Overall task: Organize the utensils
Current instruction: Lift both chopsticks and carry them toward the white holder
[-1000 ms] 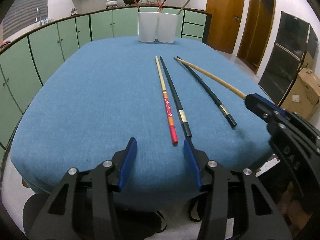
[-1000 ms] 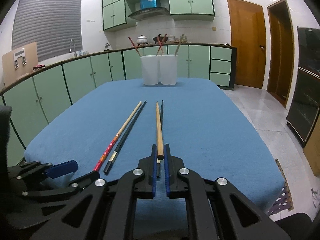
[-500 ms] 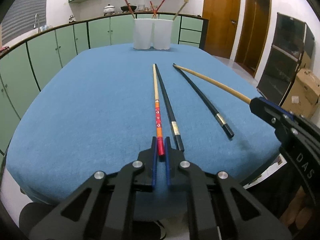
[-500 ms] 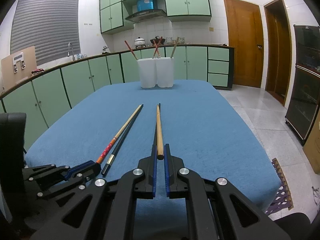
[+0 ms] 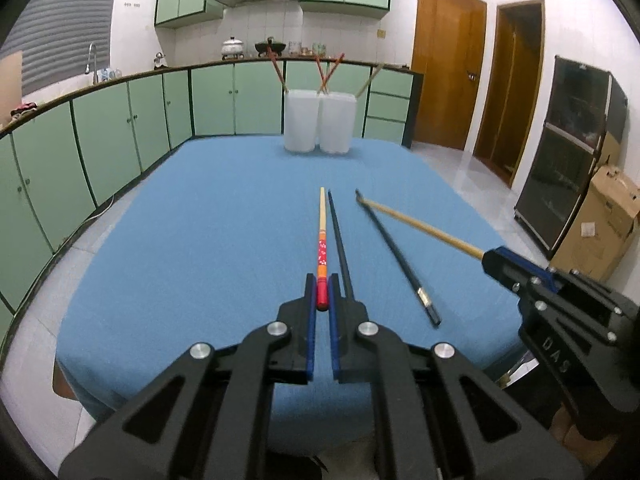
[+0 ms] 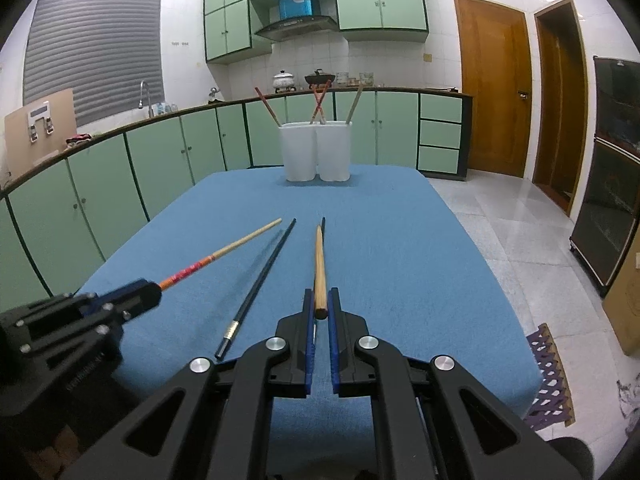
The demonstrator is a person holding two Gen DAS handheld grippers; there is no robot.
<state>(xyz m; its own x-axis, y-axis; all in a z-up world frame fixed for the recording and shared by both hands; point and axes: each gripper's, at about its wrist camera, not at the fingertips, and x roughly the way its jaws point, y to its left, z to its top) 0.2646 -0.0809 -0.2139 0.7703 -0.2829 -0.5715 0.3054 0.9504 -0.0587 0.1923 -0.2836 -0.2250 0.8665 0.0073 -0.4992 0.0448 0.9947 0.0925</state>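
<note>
My left gripper (image 5: 322, 289) is shut on the red end of a red-and-tan chopstick (image 5: 322, 240) and holds it above the blue table; it also shows in the right wrist view (image 6: 224, 250). My right gripper (image 6: 320, 303) is shut on a plain wooden chopstick (image 6: 319, 268), also lifted; it shows in the left wrist view (image 5: 424, 226). Two black chopsticks (image 5: 340, 236) (image 5: 396, 256) lie on the cloth; one (image 6: 260, 280) shows in the right wrist view, the other (image 6: 323, 224) mostly hidden behind the wooden one. Two white holders (image 5: 318, 122) (image 6: 316, 152) with several chopsticks stand at the far edge.
The blue table (image 5: 200, 220) (image 6: 400, 248) is bordered by green cabinets (image 5: 120, 128) on the left and back. Tiled floor (image 6: 520, 248), a dark cabinet (image 5: 568, 152), a cardboard box (image 5: 600, 224) and wooden doors (image 6: 496, 92) are to the right.
My left gripper closed on the red-and-tan chopstick and raised it. My right gripper, with the wooden chopstick, also rose. Both views now look more level toward the holders.
</note>
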